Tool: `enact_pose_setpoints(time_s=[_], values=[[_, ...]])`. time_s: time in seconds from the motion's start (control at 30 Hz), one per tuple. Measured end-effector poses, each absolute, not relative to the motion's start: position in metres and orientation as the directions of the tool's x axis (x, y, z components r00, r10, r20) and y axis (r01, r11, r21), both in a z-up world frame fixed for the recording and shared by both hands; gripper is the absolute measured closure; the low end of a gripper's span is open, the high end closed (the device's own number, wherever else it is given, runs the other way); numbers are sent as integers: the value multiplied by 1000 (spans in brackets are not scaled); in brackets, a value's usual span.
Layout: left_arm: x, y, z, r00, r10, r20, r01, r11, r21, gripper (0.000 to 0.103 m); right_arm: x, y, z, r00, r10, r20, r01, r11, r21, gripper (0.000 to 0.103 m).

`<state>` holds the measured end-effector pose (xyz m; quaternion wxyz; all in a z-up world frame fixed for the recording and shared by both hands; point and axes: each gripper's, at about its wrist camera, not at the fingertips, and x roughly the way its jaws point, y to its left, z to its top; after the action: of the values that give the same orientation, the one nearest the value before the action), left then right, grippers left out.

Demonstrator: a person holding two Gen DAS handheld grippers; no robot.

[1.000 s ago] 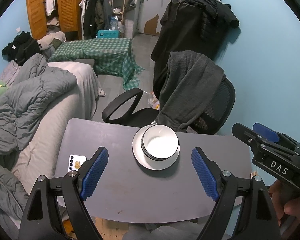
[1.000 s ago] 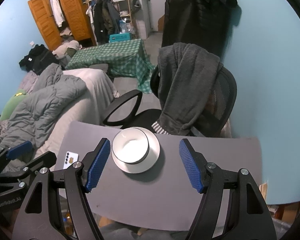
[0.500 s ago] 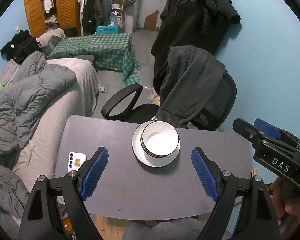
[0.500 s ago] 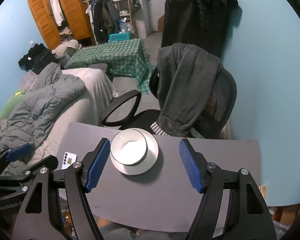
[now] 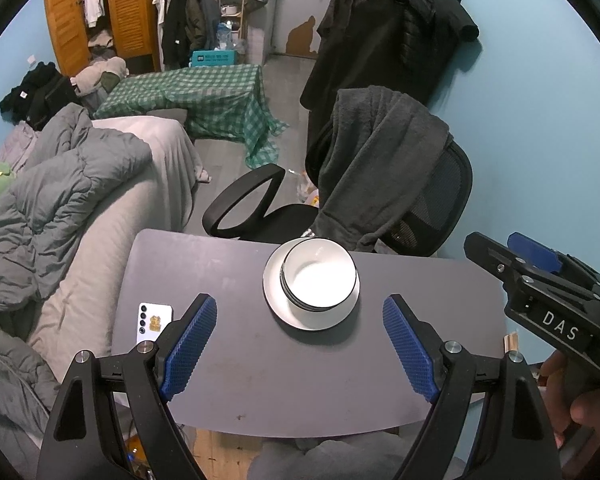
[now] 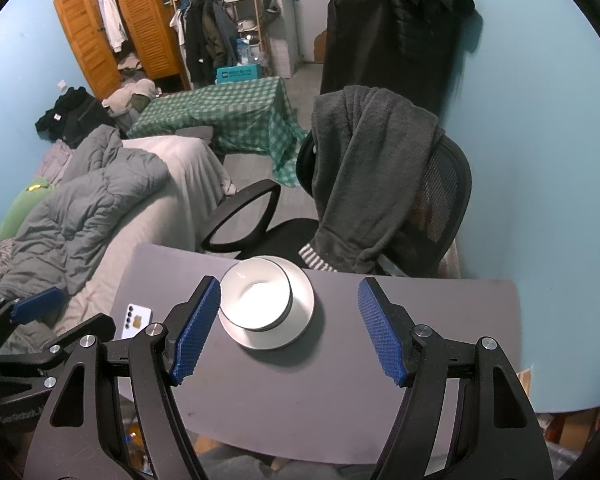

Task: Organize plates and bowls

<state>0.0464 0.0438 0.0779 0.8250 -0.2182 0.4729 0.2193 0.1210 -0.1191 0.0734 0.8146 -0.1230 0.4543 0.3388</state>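
Left gripper (image 5: 300, 336) hangs over the near part of the grey table (image 5: 228, 264), jaws wide apart, nothing btwn the blue pads (image 5: 188, 344). Right gripper (image 6: 290, 320) does likewise from the other side, jaws spread, pads empty, tilted down toward the tabletop. In the left wrist view the right gripper's black body shows at the right edge w/ a hand (image 5: 580, 404) wrapped round its grip; in the right wrist view the left gripper's body sits at the lower left.

White bowls (image 5: 320, 276), dark-rimmed, sit nested in a stack on a white plate (image 5: 300, 320); looks like more than one bowl, exact count can't be told. Plate rests flat on the table toward its far edge, centre-ish, ahead of both grippers and not touched by either. In the right wrist view the stack lies just past the left-hand pad tip, slightly off-centre on the plate, toward its left.

White phone (image 5: 155, 318) lies face down near the table's left edge, well apart from the plate.

Beyond the table: black office chair (image 5: 440, 200) w/ a dark grey fleece (image 5: 380, 152) draped over its back, a bed w/ a grey duvet (image 5: 68, 184) on the left, green checked cloth (image 5: 212, 100) over a low table further back, wooden wardrobe (image 6: 140, 24) in the far corner.
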Motion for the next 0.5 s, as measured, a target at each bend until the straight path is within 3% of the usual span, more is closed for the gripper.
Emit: enact_pose_setpoints(time_s=[0.5], values=[[42, 44, 81, 478, 157, -864, -565, 808, -165, 17, 124, -121, 71, 355, 438, -826, -665, 740, 106, 32]])
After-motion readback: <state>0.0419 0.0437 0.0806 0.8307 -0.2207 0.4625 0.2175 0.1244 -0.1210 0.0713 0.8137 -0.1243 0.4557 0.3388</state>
